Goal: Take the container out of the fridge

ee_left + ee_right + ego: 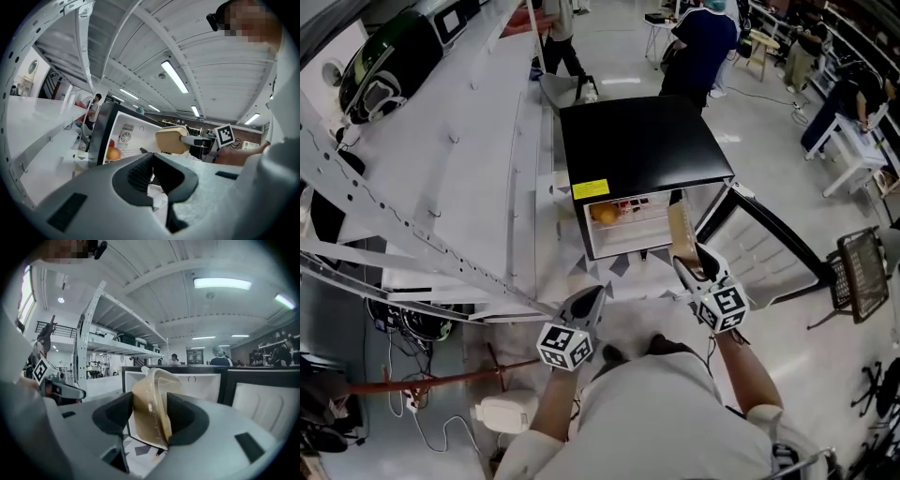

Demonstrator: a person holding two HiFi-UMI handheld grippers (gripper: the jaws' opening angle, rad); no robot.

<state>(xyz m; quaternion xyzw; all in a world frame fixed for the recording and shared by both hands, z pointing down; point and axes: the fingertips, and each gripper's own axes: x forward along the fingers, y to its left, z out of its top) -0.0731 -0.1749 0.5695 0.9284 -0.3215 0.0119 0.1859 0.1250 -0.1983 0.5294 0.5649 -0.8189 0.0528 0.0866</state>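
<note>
A small black fridge (642, 141) stands on the floor with its door (769, 244) swung open to the right. My right gripper (689, 267) is shut on a tan translucent container (681, 230) and holds it tilted, just outside the fridge opening. In the right gripper view the container (150, 404) is pinched between both pads, with the white fridge interior (206, 380) behind it. My left gripper (586, 305) hangs lower left of the fridge, shut and empty. From the left gripper view I see the container (171, 140) off to the right.
An orange fruit (605, 214) lies on the fridge shelf at the left. White metal shelving (441, 187) runs along the left side. A black wire rack (861, 272) stands at the right. People stand behind the fridge (703, 47). Cables and a white box (502, 412) lie on the floor.
</note>
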